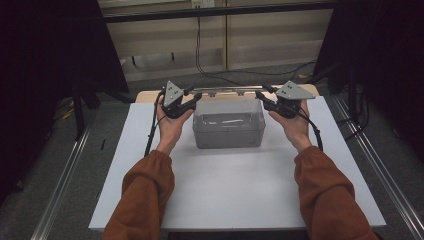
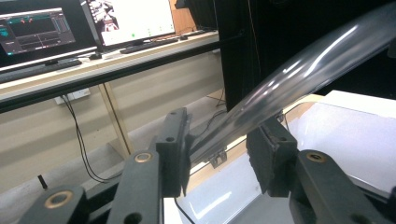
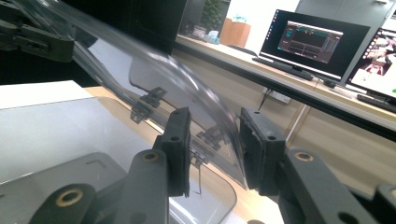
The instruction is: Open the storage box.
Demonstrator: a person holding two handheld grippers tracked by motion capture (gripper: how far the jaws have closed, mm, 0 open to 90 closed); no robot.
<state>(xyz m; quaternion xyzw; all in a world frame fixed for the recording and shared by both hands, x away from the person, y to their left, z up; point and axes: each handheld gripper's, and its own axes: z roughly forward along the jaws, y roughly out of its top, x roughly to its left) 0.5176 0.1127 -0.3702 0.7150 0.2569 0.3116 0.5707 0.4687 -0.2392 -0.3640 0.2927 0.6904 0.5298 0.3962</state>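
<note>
Sitting at a table covered by a white board [image 1: 235, 190], a person in rust-orange sleeves [image 1: 145, 195] reaches forward with a two-jaw gripper in each hand. Between the hands, toward the far half of the board, stands a clear plastic box [image 1: 228, 131] with a transparent hinged lid [image 1: 227, 104] that is raised at an angle, its hinges along the far edge.

At the left end of the box, the left gripper [image 1: 192, 101] has its black jaws set either side of the lid's edge. In the left gripper view, that gripper [image 2: 218, 147] shows the clear lid [image 2: 299, 74] slanting up to the right from between its jaws, which stand fairly narrow; the lid lies against the left jaw's pad, while whether the right pad touches it cannot be told.

At the right end of the box, the right gripper [image 1: 264, 97] mirrors this. In the right gripper view, that gripper [image 3: 215, 149] has the curved lid edge [image 3: 187, 88] passing between its narrowly spaced jaws, close against the right pad; a firm pinch cannot be confirmed.

Beyond the table runs a wooden bench [image 2: 107, 70] carrying lit computer monitors [image 3: 313, 42], with cables [image 1: 200, 55] hanging down to the grey floor.
</note>
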